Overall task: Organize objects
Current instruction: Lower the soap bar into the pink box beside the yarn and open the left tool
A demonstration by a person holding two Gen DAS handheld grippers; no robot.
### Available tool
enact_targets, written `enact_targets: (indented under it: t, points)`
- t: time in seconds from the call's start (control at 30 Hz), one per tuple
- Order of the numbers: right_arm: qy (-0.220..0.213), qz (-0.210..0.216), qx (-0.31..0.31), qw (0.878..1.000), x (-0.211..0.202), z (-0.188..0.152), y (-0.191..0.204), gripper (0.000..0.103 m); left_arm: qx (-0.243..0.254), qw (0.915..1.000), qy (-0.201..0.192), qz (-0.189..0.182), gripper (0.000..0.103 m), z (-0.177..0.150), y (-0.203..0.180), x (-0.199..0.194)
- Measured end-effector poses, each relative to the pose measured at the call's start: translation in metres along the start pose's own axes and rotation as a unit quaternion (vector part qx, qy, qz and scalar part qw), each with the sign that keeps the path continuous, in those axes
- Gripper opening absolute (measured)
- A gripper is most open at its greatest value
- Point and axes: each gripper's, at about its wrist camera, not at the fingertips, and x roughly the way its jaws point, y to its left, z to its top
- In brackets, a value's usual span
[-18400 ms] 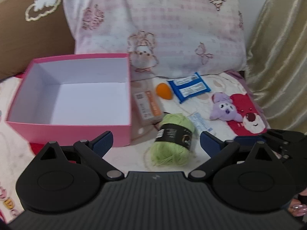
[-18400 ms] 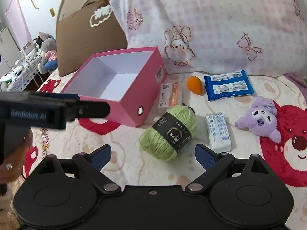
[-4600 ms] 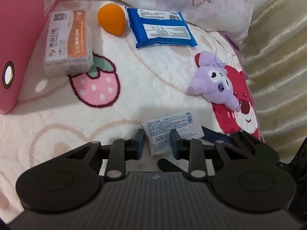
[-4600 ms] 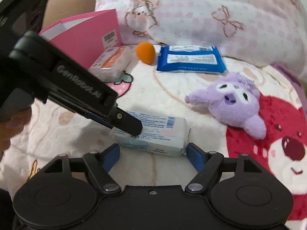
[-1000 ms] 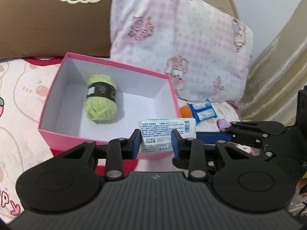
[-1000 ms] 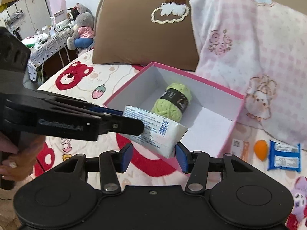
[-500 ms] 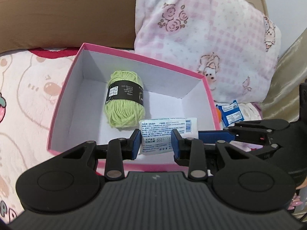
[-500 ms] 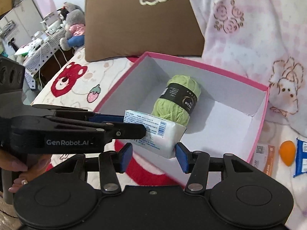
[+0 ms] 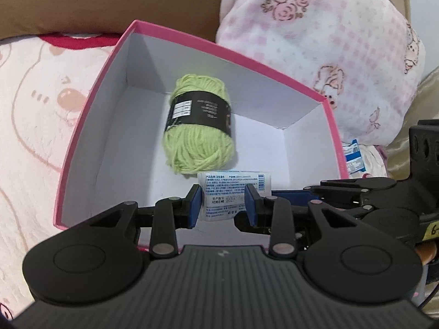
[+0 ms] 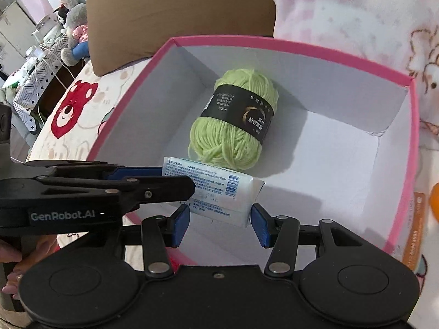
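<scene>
Both grippers hold one white tissue pack (image 9: 234, 192) over the near part of the open pink box (image 9: 85, 126), which sits on the bed (image 9: 35, 126). In the left wrist view the left gripper (image 9: 222, 205) has its blue fingers (image 9: 195, 205) clenched on the pack's short end, one pad pressed to each side, with the printed label facing the camera. The right gripper (image 9: 354, 192) reaches in from the right edge of that view, its dark arms level with the pack.

In the right wrist view the right gripper (image 10: 220, 226) has its fingers (image 10: 181, 226) set on either side of the pack (image 10: 219, 192). The right pad meets the pack's corner; the left pad looks to be touching, though the left gripper (image 10: 162, 183) crossing in front makes that contact hard to judge. The pack is tilted, its far edge higher and close to the yarn (image 10: 236, 126).

The green yarn ball with a black band lies on the white floor of the box (image 10: 408, 164), near the middle toward the far wall. The pack hangs just in front of it, above the box floor and inside the near rim.

Behind the box stand a brown pillow (image 9: 109, 0) and a pink checked pillow (image 9: 315, 35). Right of the box, on the bed, a blue packet (image 9: 354, 157) peeks past the rim in the left wrist view; in the right wrist view an orange-labelled pack (image 10: 414, 235) and part of an orange egg-shaped thing (image 10: 435, 200) lie there. A hand (image 10: 11, 255) grips the left gripper's handle at the lower left.
</scene>
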Motion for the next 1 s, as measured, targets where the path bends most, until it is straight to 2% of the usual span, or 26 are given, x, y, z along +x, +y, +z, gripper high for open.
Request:
enact_targets:
  t: [0.43, 0.53, 0.7, 0.83, 1.0]
  points:
    - [0.017, 0.0, 0.011, 1.0, 0.028, 0.002, -0.002, 0.052, 0.012, 0.9996, 0.014, 0.021, 0.031, 0.004, 0.013, 0.015]
    - [0.019, -0.011, 0.005, 1.0, 0.033, 0.004, -0.001, 0.052, 0.007, 0.9996, 0.015, 0.021, 0.031, 0.004, 0.016, 0.019]
    - [0.037, -0.007, 0.034, 0.999, 0.043, 0.006, -0.008, 0.052, -0.001, 0.9995, 0.01, 0.029, 0.031, 0.005, 0.02, 0.023]
    - [0.031, -0.016, 0.028, 0.999, 0.039, 0.008, -0.006, 0.053, -0.016, 0.9996, 0.011, 0.021, 0.039, 0.005, 0.024, 0.024]
    - [0.012, -0.02, 0.016, 1.0, 0.02, 0.006, -0.004, 0.055, -0.014, 0.9993, 0.01, 0.033, 0.056, 0.007, 0.018, 0.015]
